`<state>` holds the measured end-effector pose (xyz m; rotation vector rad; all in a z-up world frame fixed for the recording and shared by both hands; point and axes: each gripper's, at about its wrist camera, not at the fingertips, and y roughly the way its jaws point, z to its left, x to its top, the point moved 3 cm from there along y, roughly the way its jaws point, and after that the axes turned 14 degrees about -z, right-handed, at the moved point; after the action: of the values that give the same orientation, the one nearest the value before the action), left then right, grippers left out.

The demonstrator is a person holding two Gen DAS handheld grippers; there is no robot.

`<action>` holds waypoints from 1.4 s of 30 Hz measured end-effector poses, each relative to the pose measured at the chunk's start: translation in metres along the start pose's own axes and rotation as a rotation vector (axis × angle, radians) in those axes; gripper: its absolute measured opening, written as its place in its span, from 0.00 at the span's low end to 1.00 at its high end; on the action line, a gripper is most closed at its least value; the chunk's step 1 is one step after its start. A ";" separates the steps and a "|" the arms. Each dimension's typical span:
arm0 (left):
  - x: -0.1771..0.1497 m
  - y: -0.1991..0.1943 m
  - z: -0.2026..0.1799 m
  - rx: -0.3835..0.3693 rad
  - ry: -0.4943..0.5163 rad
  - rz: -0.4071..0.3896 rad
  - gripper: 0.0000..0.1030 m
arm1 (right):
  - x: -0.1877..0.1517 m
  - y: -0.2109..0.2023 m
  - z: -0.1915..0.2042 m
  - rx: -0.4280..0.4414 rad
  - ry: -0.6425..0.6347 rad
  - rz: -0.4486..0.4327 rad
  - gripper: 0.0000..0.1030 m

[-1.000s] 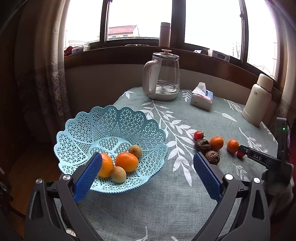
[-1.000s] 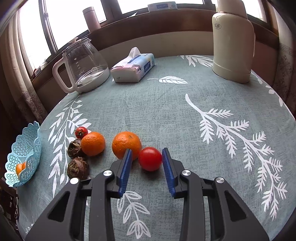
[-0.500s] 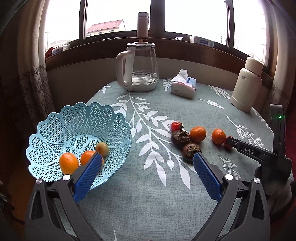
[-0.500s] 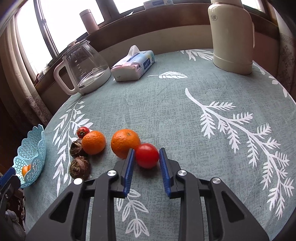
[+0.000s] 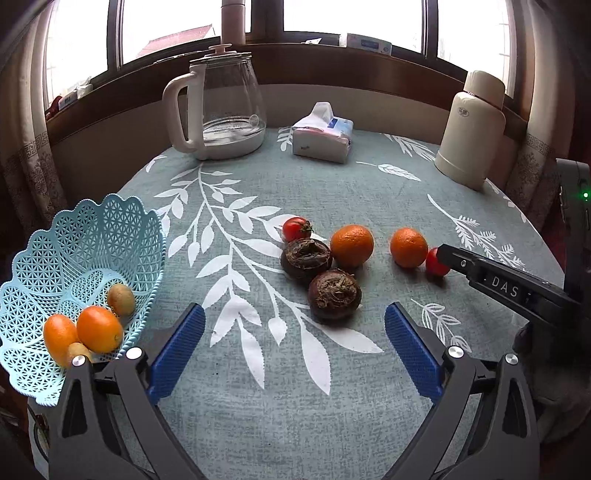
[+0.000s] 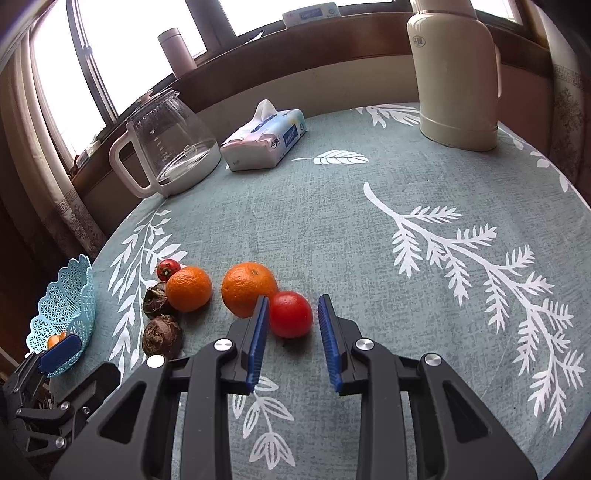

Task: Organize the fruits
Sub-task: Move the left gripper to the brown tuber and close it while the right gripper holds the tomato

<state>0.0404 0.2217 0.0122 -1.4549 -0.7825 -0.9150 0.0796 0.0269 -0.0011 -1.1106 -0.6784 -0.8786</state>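
A round tabletop (image 5: 332, 387) covered by a grey-green cloth printed with white leaves is seen ahead of the hand-held gripper. Beyond its far edge a pale wall (image 5: 110, 147) is topped by a dark wooden sill (image 5: 332, 62). Bright daylight is admitted through the windows (image 5: 351, 14) above, and patterned curtains (image 5: 26, 166) are hung at both sides.
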 end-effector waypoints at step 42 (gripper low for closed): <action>-0.007 0.052 -0.018 -0.113 -0.060 0.092 0.42 | 0.003 -0.003 -0.005 0.012 0.036 -0.021 0.27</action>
<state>0.0810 0.2000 -0.0177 -1.6105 -0.7112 -0.8603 0.0791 0.0208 0.0008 -1.0766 -0.6659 -0.9092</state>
